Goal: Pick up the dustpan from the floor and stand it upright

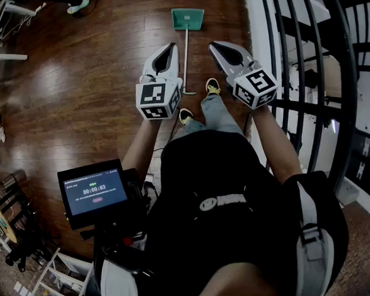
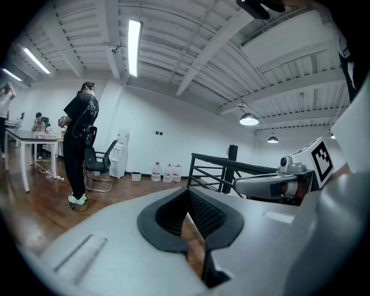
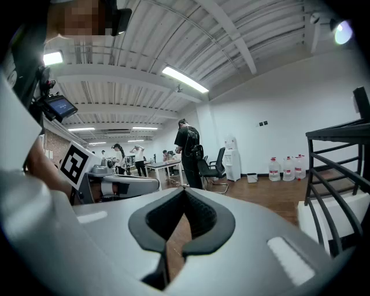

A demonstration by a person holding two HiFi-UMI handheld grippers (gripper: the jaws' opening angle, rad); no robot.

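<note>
Both clenched on nothing: left gripper [image 1: 170,49], right gripper [image 1: 218,48]. Dustpan [image 1: 187,18] lies flat on the floor, far ahead between them. We judge its thin handle [image 1: 186,58] may roll from a pinch, swinging the pan toward the right railing [image 1: 298,107].

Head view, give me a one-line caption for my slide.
Long-handled green dustpan lies on the wood floor ahead of the person's feet; left gripper and right gripper hover shut and empty.

Bright ceiling strip lights [image 2: 133,46], floor [image 1: 70,89] glare, fisheye-warped dark edges
</note>
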